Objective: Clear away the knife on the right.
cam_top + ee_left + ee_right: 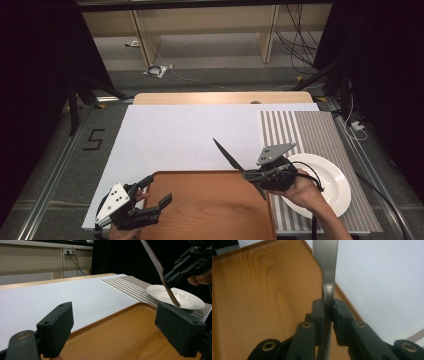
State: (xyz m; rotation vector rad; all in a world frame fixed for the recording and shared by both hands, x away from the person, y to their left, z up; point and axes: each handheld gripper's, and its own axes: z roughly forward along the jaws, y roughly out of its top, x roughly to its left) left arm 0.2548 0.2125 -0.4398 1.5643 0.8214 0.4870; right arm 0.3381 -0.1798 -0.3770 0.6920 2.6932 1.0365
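The right gripper (254,176) had its jaws clenched on a long, flat metal utensil (229,156), most likely a table knife, though its tip could not be read for certain; in the right gripper view the two pads pinched the narrow neck of the utensil (328,280), with the broader length running straight ahead of the jaws and a shorter stretch passing back between them; its long axis therefore lay in line with the jaws and not across them; seen from above, that axis slanted, the far end reaching up and away over the white sheet (190,135) and the near end dipping towards the right edge of the wooden tray (210,210); the white plate (334,186) lay behind the jaws, under the holding hand (305,192), on the striped mat (320,131); the tray lay ahead of the jaws and to their left; the left gripper (150,194) stood released, nothing between its wide-set jaws, low over the near left corner of the tray; from the left gripper view the utensil (160,267) hung ahead and to the right of those jaws, well apart from them; the right hand was plainly the nearer, already carrying the piece; judged from this, the coming move would turn on swinging that long axis down flat above the tray.
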